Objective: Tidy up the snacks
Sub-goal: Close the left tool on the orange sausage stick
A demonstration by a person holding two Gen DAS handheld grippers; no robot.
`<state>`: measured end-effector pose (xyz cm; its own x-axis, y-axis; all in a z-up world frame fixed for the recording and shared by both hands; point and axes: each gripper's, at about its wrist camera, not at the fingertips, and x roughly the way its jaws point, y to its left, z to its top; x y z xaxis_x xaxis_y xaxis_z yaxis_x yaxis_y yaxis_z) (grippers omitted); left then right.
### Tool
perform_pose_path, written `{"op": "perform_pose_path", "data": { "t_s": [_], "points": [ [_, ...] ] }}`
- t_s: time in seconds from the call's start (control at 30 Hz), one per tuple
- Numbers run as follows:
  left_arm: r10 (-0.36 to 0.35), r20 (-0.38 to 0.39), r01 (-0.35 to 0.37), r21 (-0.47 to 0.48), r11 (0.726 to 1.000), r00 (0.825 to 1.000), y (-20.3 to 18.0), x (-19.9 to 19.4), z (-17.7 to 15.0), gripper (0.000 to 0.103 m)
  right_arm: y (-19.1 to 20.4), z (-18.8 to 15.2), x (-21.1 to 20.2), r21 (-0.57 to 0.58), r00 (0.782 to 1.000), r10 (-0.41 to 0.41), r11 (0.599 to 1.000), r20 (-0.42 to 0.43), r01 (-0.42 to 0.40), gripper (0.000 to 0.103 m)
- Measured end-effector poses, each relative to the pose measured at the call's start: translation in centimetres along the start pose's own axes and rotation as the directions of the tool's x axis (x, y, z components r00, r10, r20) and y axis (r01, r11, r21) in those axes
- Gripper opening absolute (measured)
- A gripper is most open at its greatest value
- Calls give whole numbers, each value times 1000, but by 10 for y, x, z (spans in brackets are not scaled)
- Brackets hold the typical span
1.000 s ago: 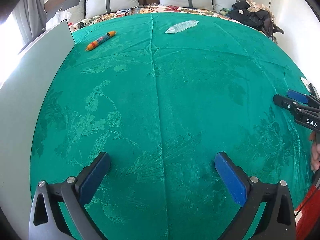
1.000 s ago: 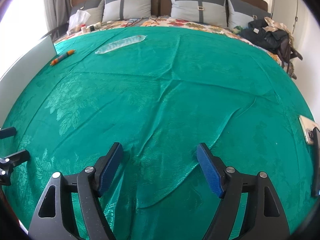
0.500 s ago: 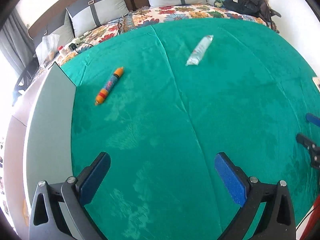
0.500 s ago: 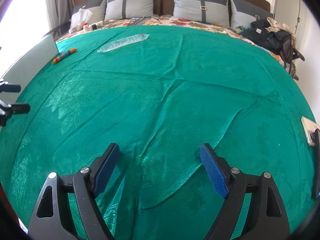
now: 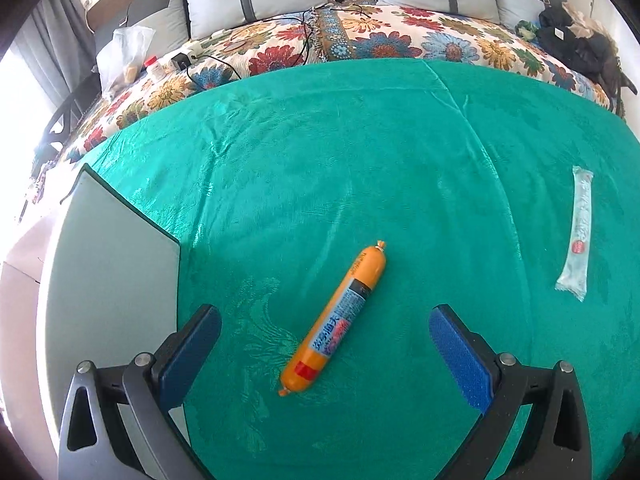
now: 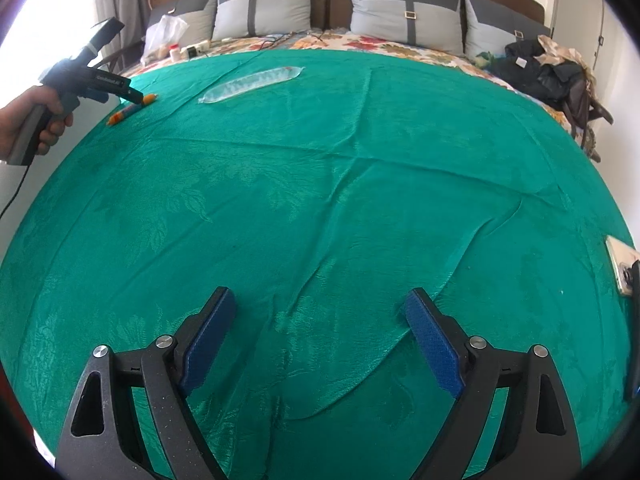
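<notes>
The left tool (image 5: 325,354), wide open and empty, should be lowered squarely astride the orange sausage stick (image 5: 335,323); the right tool (image 6: 320,340) is opening, empty.

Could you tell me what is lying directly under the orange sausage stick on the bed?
The orange sausage stick lies directly on the green cloth, and nothing else shows beneath it. The flowered blanket shows past the cloth's far edge; whatever lies below the cloth here is covered.

No legible text: print on orange sausage (image 5: 335,325) label & clear snack packet (image 5: 576,239) too blurred.
</notes>
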<state>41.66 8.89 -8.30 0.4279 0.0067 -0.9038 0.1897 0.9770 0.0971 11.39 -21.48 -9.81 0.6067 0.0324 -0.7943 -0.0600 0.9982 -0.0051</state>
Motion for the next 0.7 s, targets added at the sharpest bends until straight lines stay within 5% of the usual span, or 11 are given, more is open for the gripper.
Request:
{"op": "perform_pose_path", "data": {
  "t_s": [0.27,0.37,0.43,0.7],
  "points": [
    [-86,-4,85,-80,993,996,18,20,-4,101,0,1,0,-1,1000,3,1000,-1,-3,92],
    [-102,43,104,-63,993,994,19,10,-6,64,0,1,0,-1,1000,3,1000,-1,-3,92],
    [-105,44,108,-69,992,993,22,6,-5,16,0,1,0,-2,1000,3,1000,-2,-3,92],
    [-136,64,146,-178,973,989,32,-24,-40,15,1,1,0,-1,1000,4,1000,-2,-4,92]
  ]
}}
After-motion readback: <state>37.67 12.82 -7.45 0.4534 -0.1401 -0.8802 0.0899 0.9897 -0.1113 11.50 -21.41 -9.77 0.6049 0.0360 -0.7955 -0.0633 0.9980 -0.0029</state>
